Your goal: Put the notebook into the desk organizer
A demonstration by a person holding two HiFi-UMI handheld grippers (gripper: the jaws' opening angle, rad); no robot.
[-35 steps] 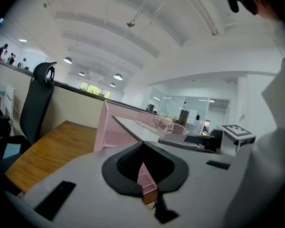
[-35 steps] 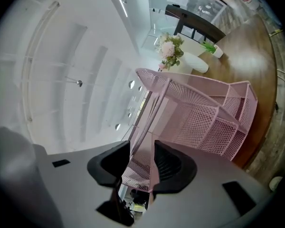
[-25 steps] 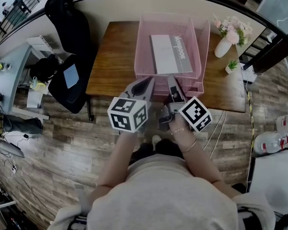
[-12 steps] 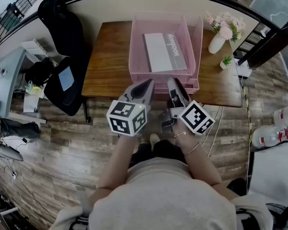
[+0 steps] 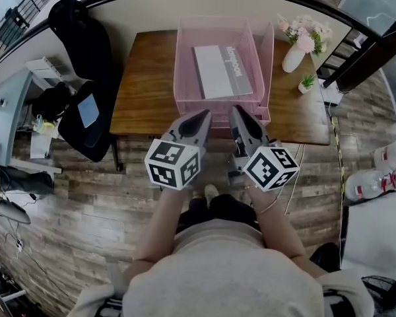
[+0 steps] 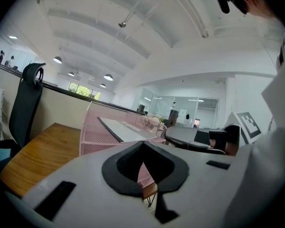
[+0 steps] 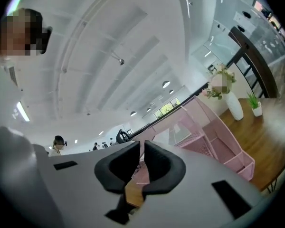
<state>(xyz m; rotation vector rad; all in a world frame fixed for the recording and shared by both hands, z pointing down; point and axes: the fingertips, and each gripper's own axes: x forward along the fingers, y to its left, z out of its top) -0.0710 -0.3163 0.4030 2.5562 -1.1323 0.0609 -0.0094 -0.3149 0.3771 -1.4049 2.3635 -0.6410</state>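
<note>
Status: the task looks complete. The notebook (image 5: 221, 71) lies flat in the top tray of the pink organizer (image 5: 184, 78), at upper centre of the head view. The organizer stands on the table (image 5: 142, 91). Nothing remains in hand, and I see no step left beyond standing clear.

Left hand-held gripper (image 6: 143, 143): jaws together at the tips, empty. Right hand-held gripper (image 7: 142, 142): its jaws have just been closing and are now drawn to a thin slit, with nothing between them. Both sit at lower centre of the head view, over the floor, short of the table's near edge and apart from the organizer.

Differences between views:
- The head view alone gives the notebook's full cover and its squareness in the tray. It also shows the vase (image 5: 293, 58) at upper right, beside the organizer. It does not settle how the jaws stand.
- The left gripper view shows the notebook edge-on, resting level on the top tray with a lower tier beneath it.
- The right gripper view shows the organizer's stacked tiers from the side, with the vase to their right. The notebook itself is hard to make out there.
- Only the two gripper views confirm that both sets of jaws are empty.
</note>
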